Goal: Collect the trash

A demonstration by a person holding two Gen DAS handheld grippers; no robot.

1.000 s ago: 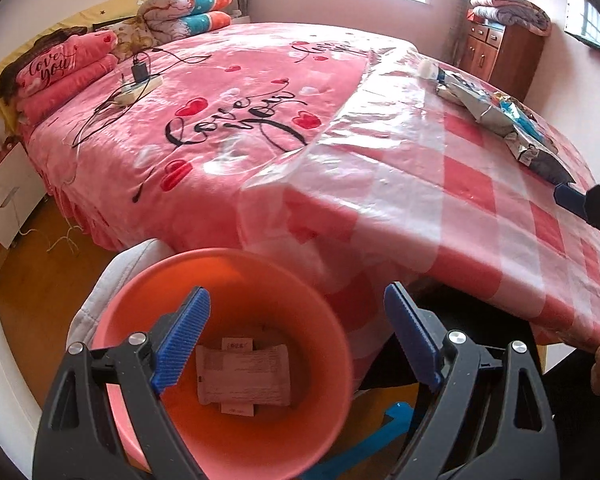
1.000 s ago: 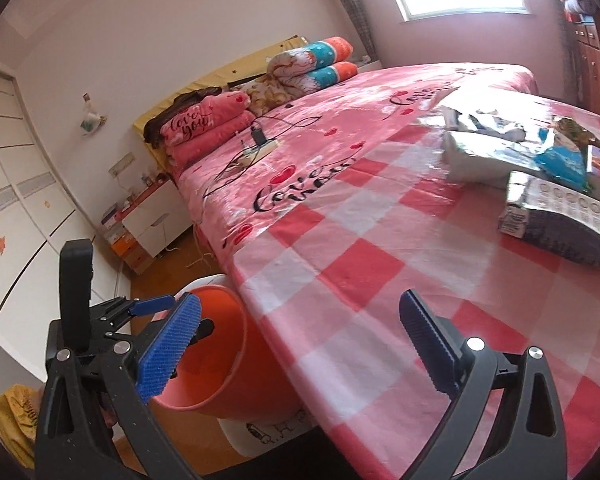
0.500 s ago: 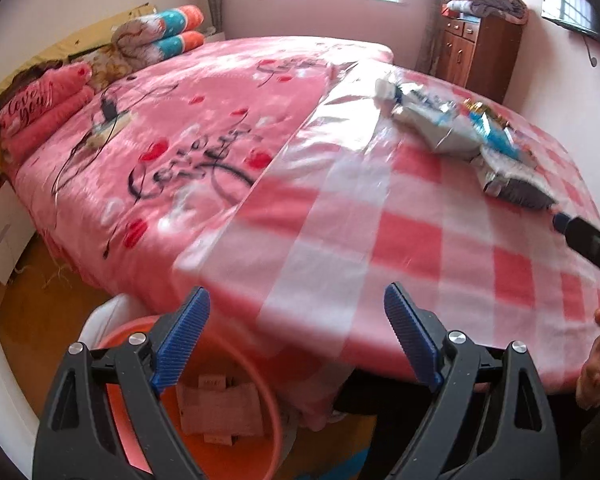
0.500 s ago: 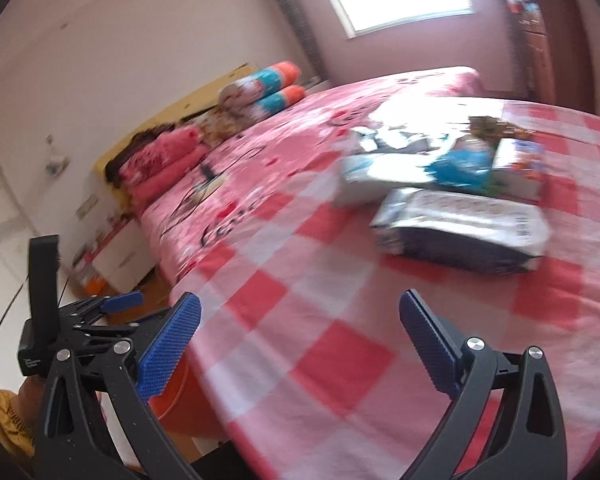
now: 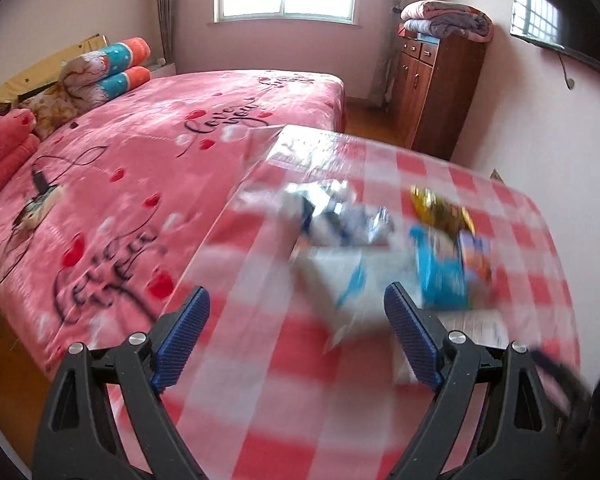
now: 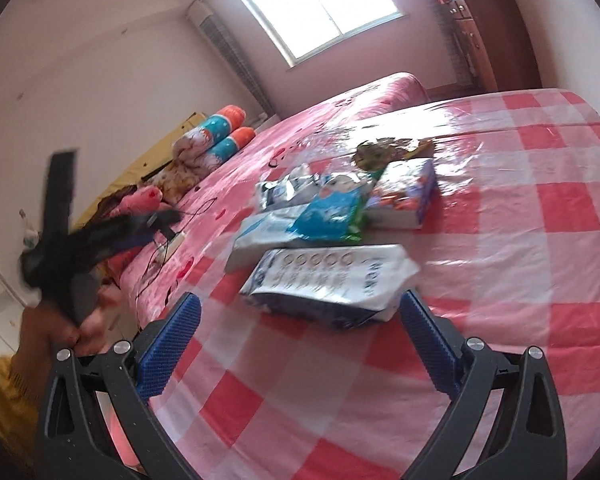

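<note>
Several empty snack wrappers lie in a pile on the red-and-white checked cloth [image 6: 520, 216]. Nearest to my right gripper [image 6: 300, 312] is a white and dark-blue packet [image 6: 332, 280], just ahead of its open, empty jaws. Behind it lie a blue packet [image 6: 332, 212], a silver wrapper [image 6: 296, 188], a white box-like pack [image 6: 408, 196] and a gold-green wrapper [image 6: 384, 150]. My left gripper [image 5: 296, 308] is open and empty over the cloth, with the blurred pile [image 5: 440, 268] just ahead to its right. The left gripper also shows blurred in the right wrist view [image 6: 80, 240].
The checked cloth [image 5: 284, 380] lies over the corner of a pink bed [image 5: 148, 152] with pillows [image 5: 108, 68] and a charger cable [image 5: 40, 180]. A wooden cabinet [image 5: 436, 80] with folded blankets stands at the far right wall.
Both grippers have risen and swung from the orange bin by the bed toward the wrapper pile. The bin has dropped out of view. Both stay open.
</note>
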